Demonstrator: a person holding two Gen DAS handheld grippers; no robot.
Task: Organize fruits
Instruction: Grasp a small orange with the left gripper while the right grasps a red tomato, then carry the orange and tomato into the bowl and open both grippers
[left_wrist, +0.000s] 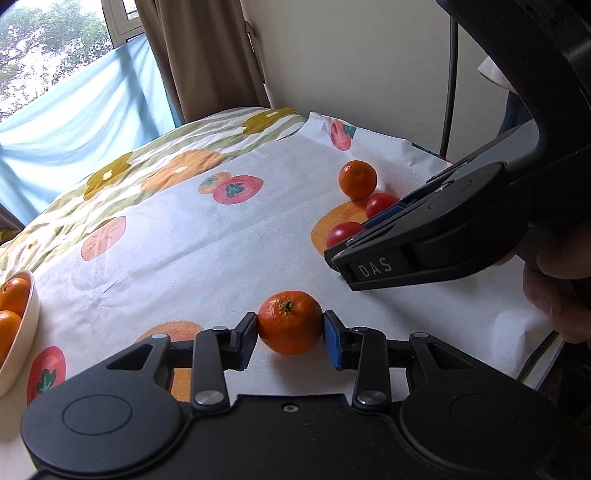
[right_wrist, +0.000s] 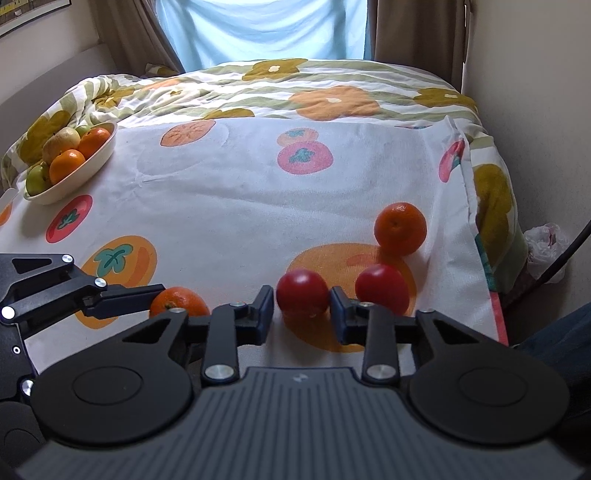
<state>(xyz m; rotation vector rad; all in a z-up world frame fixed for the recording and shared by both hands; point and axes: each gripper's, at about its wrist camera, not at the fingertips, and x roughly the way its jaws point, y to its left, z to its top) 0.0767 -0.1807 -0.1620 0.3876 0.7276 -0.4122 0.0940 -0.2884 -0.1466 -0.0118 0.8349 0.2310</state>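
Note:
My left gripper (left_wrist: 290, 328) is shut on a mandarin (left_wrist: 290, 322) that rests on the fruit-print cloth; the same mandarin (right_wrist: 179, 301) shows in the right wrist view. My right gripper (right_wrist: 302, 304) has its pads on both sides of a red tomato (right_wrist: 303, 293), touching it. A second tomato (right_wrist: 382, 288) lies just right of it. Another mandarin (right_wrist: 400, 228) lies behind them. In the left wrist view the right gripper (left_wrist: 354, 242) is at the right, with both tomatoes (left_wrist: 343, 232) and the far mandarin (left_wrist: 357, 179) beside it.
A white bowl (right_wrist: 92, 166) with mandarins and green apples stands at the far left, and its rim (left_wrist: 29, 317) shows in the left wrist view. The cloth (right_wrist: 240, 206) covers a bed beside a wall. A curtain hangs at the back.

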